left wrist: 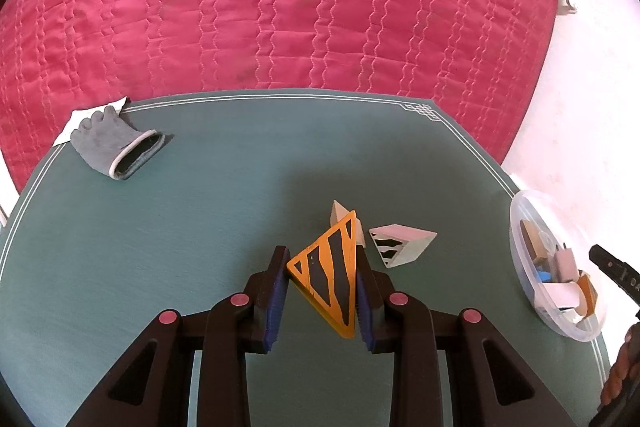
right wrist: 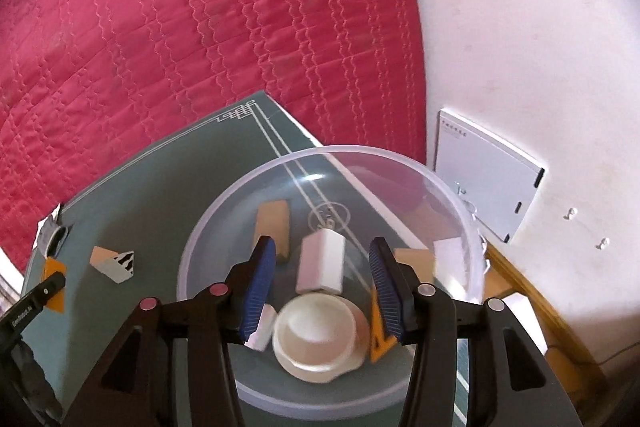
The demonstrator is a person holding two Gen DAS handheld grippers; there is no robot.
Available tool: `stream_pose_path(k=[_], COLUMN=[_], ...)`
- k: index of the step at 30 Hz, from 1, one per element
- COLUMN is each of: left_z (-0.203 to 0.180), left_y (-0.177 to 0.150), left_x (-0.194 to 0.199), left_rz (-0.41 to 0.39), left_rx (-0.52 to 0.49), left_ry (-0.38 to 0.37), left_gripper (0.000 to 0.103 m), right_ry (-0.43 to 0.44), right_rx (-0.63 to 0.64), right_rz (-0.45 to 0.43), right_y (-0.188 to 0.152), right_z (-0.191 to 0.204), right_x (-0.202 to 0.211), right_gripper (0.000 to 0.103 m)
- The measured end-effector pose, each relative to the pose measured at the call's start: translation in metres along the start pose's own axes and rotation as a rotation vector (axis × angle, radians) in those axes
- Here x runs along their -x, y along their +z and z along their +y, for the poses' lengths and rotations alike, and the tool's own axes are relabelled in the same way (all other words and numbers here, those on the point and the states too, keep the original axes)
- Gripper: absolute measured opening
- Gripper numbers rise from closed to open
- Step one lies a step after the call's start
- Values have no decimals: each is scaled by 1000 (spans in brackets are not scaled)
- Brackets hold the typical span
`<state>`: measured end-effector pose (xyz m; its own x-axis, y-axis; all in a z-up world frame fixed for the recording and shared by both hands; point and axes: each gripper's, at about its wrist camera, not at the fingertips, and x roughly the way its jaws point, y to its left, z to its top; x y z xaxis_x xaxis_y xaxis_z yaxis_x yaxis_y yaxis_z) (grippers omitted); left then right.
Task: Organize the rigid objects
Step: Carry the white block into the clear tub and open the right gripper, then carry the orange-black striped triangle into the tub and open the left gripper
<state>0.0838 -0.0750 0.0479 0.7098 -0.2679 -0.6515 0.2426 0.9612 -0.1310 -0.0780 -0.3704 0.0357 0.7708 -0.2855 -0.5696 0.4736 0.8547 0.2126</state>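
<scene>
My left gripper (left wrist: 322, 267) has its blue pads on both sides of an orange triangular block with black stripes (left wrist: 328, 273), which stands on the green mat (left wrist: 160, 247); both pads touch it. A cream block (left wrist: 340, 213) lies behind it and a pink-and-white striped wedge (left wrist: 400, 245) to its right. My right gripper (right wrist: 322, 267) is open and empty above a clear plastic bowl (right wrist: 460, 211). The bowl holds a white block (right wrist: 322, 261), a white round piece (right wrist: 316, 335), a tan block (right wrist: 274, 223) and an orange piece (right wrist: 378, 343).
A grey glove (left wrist: 116, 145) lies at the mat's far left corner on a white paper. The mat rests on a red quilt (left wrist: 280, 7). The bowl (left wrist: 520, 227) sits at the mat's right edge. A white box (right wrist: 488, 175) lies on the floor beyond.
</scene>
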Motion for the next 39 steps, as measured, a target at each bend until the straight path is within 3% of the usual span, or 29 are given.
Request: stream_pose_path(k=[29, 39], left_z=[-56, -106], left_y=[-13, -10], left_x=[0, -4], left_rz=[5, 26], left_rx=[-156, -230], left_ry=[19, -45], left_gripper=[32, 32], right_ry=[-8, -11], right_rx=[111, 142], right_rz=[-21, -56], right_y=[-37, -42], right_z=[-12, -28], right_x=[21, 33], right_gripper=[50, 50])
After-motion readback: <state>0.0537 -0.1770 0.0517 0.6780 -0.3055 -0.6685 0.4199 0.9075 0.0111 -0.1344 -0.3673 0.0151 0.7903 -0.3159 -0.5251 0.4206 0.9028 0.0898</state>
